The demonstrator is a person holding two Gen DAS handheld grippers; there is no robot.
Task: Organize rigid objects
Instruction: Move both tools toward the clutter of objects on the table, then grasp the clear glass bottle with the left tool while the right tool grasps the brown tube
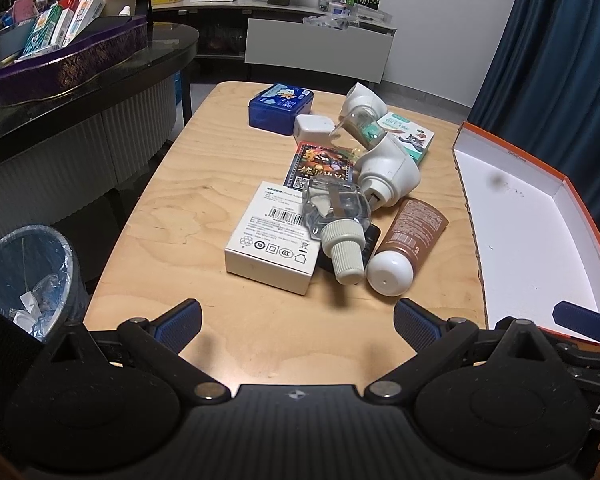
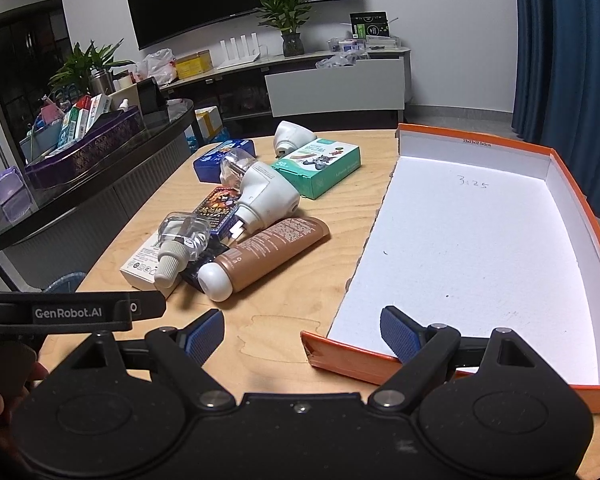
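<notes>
A pile lies on the wooden table (image 1: 172, 200): a white box (image 1: 272, 236), a clear bottle with a ribbed cap (image 1: 336, 216), a brown tube (image 1: 408, 240), a white plug-in device (image 1: 388, 172), a blue tin (image 1: 280, 108) and a green carton (image 2: 320, 168). An orange box with a white inside (image 2: 480, 248) stands open to the right. My left gripper (image 1: 298, 326) is open and empty, short of the pile. My right gripper (image 2: 302, 334) is open and empty over the orange box's near left corner.
A bin with a plastic liner (image 1: 28, 276) stands left of the table. A dark counter with a purple tray of boxes (image 1: 64, 64) is at the far left. A blue curtain (image 1: 560, 80) hangs at the right.
</notes>
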